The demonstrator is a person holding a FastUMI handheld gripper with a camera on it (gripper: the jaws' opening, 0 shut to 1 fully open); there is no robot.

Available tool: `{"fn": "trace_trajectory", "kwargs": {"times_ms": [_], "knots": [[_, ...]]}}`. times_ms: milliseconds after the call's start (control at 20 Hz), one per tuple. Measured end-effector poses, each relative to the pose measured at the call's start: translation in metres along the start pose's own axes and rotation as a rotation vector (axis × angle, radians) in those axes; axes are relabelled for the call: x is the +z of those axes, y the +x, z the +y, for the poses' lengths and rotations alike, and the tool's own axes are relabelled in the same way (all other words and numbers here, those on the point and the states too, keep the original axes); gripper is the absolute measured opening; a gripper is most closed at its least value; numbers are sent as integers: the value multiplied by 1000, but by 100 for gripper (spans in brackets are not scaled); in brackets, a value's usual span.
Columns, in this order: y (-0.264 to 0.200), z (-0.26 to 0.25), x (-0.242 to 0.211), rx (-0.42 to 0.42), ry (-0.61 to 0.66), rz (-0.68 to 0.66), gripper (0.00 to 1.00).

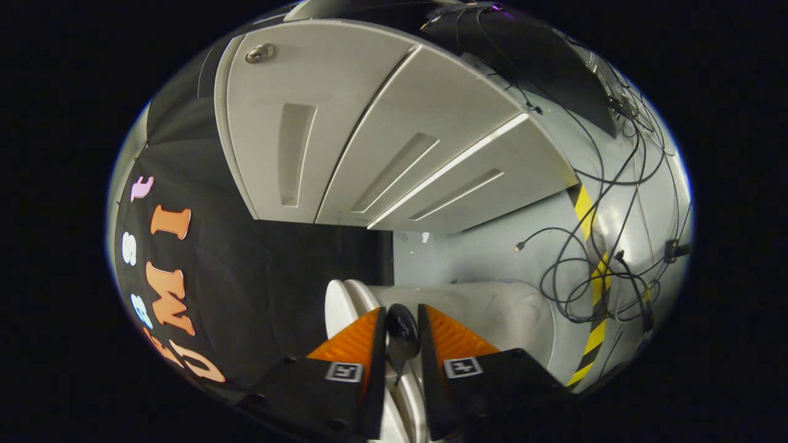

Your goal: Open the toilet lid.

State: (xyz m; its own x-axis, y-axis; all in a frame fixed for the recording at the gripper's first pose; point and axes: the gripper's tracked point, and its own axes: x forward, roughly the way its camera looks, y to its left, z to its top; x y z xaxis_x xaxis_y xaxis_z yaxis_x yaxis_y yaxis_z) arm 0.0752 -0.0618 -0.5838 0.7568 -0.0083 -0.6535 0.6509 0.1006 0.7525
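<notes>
gripper (401,317): jaws narrowly apart around one dark handle (401,335) | one toilet lid (345,301) | three cabinet doors (394,141)

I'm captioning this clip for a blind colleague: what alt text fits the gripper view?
The gripper has its jaws nearly closed around a dark spoon-like handle at the white toilet lid; whether they press on it is unclear. Beyond stand grey cabinet doors, with loose black cables and a yellow-black striped tape to the side.
</notes>
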Motion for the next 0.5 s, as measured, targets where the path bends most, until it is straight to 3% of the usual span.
{"fn": "trace_trajectory", "kwargs": {"times_ms": [50,150,200,500], "knots": [[5,0,-4,-7,-14,6,32],[-3,3,-2,-16,-35,0,27],[-3,3,-1,-31,-41,-11,19],[-12,22,0,-69,-112,-57,19]]}}
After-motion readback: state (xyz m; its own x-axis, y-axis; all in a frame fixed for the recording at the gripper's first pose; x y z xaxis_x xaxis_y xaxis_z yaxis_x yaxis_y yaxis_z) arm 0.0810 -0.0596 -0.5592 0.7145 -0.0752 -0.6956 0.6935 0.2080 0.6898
